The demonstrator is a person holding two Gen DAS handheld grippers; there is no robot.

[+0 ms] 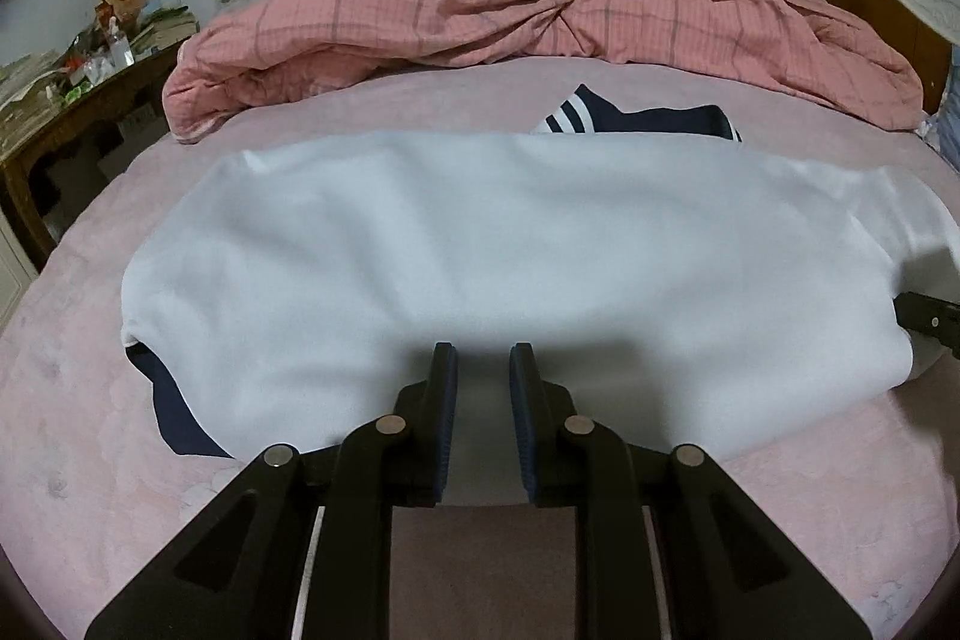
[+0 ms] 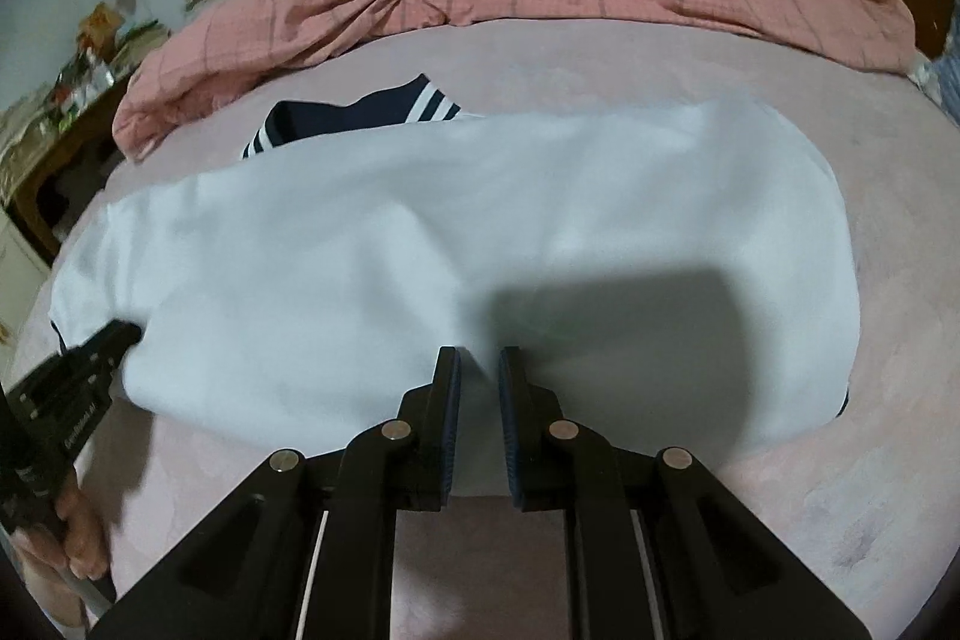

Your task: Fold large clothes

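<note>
Our white top (image 1: 480, 244) w/ navy striped trim lies flat on pink bed (image 1: 90, 430), quilt (image 1: 540, 16) behind; both jaws slightly open, holding nothing.

Garment: a white garment (image 1: 480, 250) with navy parts is seen spread flat across the pink bed sheet (image 1: 78, 430), wide from left to right.
Navy parts: a navy edge is shown at the garment's lower left, and a navy piece with white stripes (image 1: 585, 112) is seen beyond its far edge.
Left gripper (image 1: 483, 364): its jaws are held apart over the garment's near edge, with nothing between them.
Right gripper (image 1: 924, 319): only a dark tip is seen at the garment's right edge.
Background: a pink checked quilt (image 1: 540, 16) is heaped at the far side; a cluttered wooden table (image 1: 72, 112) is seen on the left.
</note>
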